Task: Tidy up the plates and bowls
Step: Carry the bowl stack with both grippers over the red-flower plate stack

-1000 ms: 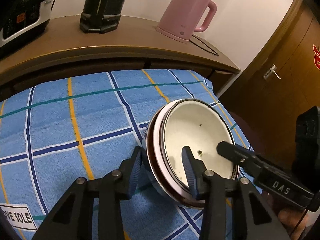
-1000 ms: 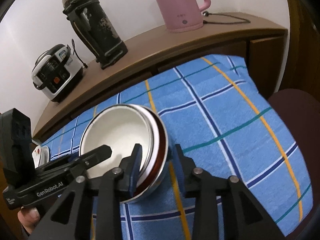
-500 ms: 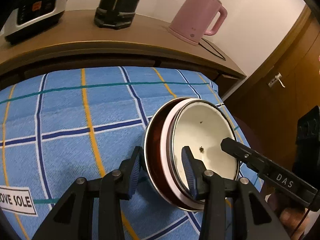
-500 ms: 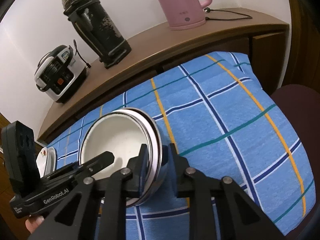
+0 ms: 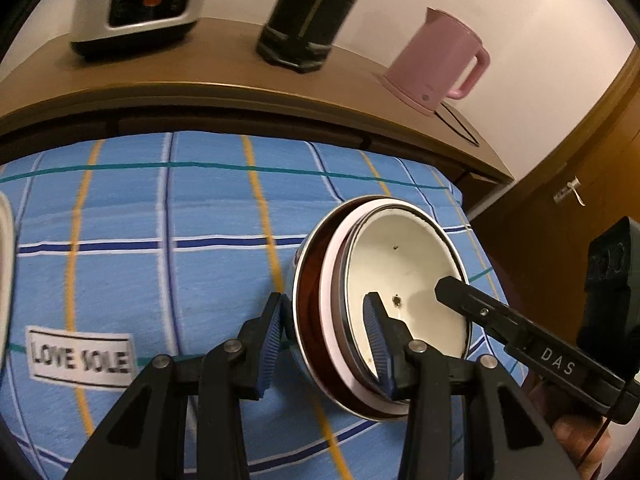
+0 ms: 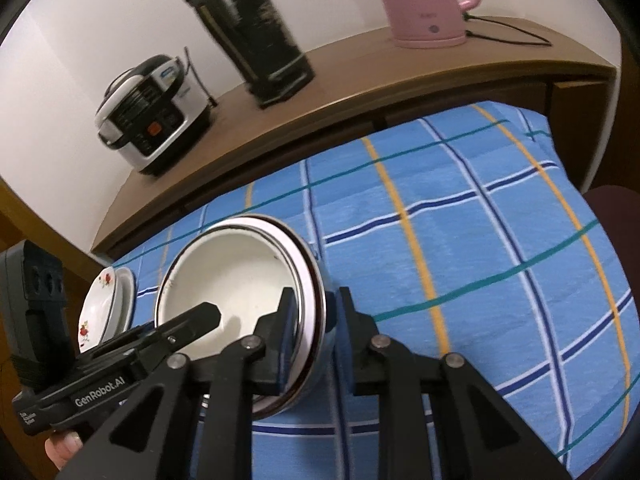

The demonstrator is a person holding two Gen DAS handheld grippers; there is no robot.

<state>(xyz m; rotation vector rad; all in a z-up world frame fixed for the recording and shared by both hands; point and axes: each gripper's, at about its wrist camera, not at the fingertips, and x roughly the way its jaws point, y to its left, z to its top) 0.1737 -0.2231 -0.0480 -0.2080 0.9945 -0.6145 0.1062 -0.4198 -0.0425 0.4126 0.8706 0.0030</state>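
A stack of nested bowls (image 5: 404, 276) with a white inside, pink rim and brown outer bowl is held tilted above the blue checked cloth (image 5: 160, 280). My left gripper (image 5: 326, 338) is shut on its near rim, one finger inside and one outside. My right gripper (image 6: 316, 334) is shut on the opposite rim of the same stack (image 6: 236, 276). Each gripper's finger shows in the other's view. A flowered white plate stack (image 6: 106, 304) lies at the cloth's left edge.
Behind the cloth a wooden shelf (image 6: 360, 72) carries a rice cooker (image 6: 152, 120), a dark flask (image 6: 252, 28) and a pink kettle (image 6: 424, 4) with its cord. A wooden door (image 5: 580, 208) stands to the right. A dark seat (image 6: 616, 208) lies beyond the cloth's right edge.
Both grippers have carried the bowl stack leftward over the cloth; the rice cooker and the flowered plates have come into view. The right gripper's fingers have closed tighter on the rim.
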